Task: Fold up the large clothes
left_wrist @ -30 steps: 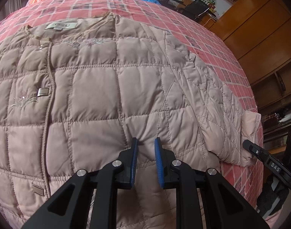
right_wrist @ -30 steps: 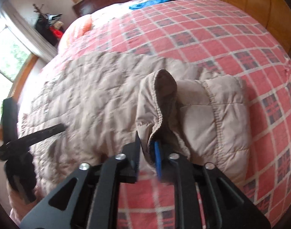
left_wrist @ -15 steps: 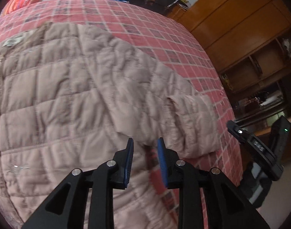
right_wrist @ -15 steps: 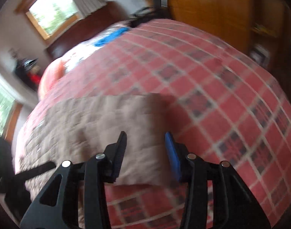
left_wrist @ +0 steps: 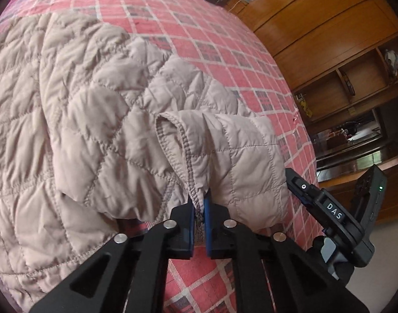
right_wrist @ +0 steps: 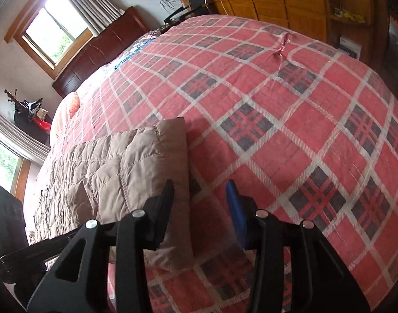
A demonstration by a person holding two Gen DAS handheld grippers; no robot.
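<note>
jacket: was beige, quilted in squares
bedspread: was red plaid with white lines and dark checks
left gripper: was black with blue pads
right gripper: was black with blue pads
cupboards: were orange-brown wood

A beige quilted padded jacket lies spread on the red plaid bedspread, filling the left of the left wrist frame. Its sleeve cuff sits at lower centre, just ahead of the left gripper. Tall wooden cabinets stand at the right, apparently beyond the bed's edge.
</note>
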